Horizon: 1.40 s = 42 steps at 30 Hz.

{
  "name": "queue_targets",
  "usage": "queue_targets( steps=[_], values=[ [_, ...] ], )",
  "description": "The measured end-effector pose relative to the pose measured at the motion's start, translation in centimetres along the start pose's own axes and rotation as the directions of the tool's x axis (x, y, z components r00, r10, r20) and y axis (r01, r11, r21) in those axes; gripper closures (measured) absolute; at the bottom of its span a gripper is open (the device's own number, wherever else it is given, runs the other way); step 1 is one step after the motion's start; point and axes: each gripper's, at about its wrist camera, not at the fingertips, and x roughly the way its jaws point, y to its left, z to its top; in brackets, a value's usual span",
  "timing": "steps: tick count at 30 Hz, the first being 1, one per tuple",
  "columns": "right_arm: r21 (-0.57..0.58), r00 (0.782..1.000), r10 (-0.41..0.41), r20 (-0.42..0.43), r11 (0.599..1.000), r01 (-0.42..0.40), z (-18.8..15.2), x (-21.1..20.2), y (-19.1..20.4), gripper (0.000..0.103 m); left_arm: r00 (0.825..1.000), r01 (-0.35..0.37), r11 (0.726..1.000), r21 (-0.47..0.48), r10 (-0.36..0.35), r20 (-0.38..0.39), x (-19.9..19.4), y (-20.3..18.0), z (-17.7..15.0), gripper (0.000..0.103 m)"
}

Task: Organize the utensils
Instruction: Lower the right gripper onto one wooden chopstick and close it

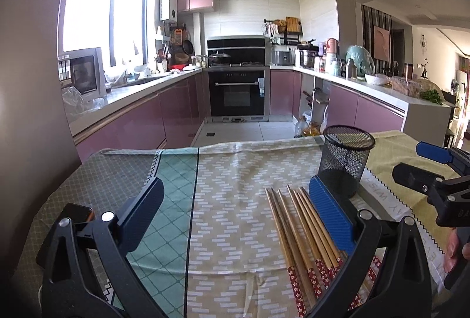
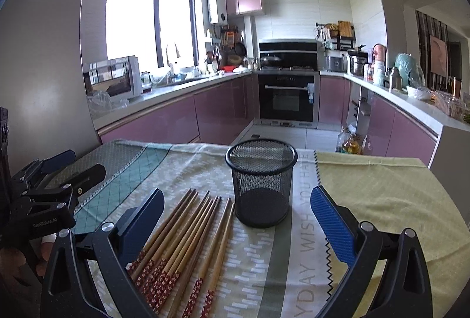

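A patterned tablecloth point(image 2: 382, 200) covers the table; beyond, an oven point(image 2: 286, 100) and pink cabinets point(image 2: 152, 124).

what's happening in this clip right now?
A person holds a two-finger gripper in each hand above a cloth-covered table. Both the left gripper and the right gripper are open and hold nothing. A bundle of wooden chopsticks with red floral ends lies flat on the cloth, beside an upright black mesh cup that looks empty. No chopstick is in the cup yet.
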Motion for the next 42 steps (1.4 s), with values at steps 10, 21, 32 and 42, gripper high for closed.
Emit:
queue_targets(
  steps=[10,21,32,42],
  values=[
    [-0.004,0.959,0.045,-0.281,0.999,-0.048,-2.5,5.4,0.1,0.04,0.985,0.058,0.996,0.063,-0.047,-0.169,3.8,-0.9,-2.0,0.016],
    [-0.001,0.916,0.055,-0.398,0.998,-0.061,-3.9,8.0,0.3,0.056,0.928,0.148,0.985,0.083,-0.109,-0.356,8.1,-2.1,-3.9,0.038],
    [-0.011,0.902,0.05,-0.43,0.998,-0.06,-4.0,8.8,0.0,0.061,0.884,0.181,0.98,0.087,-0.123,-0.452,10.9,-2.9,-4.6,0.049],
    [-0.027,0.898,0.036,-0.438,0.998,-0.053,-3.4,9.8,0.0,0.069,0.868,0.196,0.979,0.047,-0.151,-0.474,12.6,-3.2,-4.1,0.061]
  ],
)
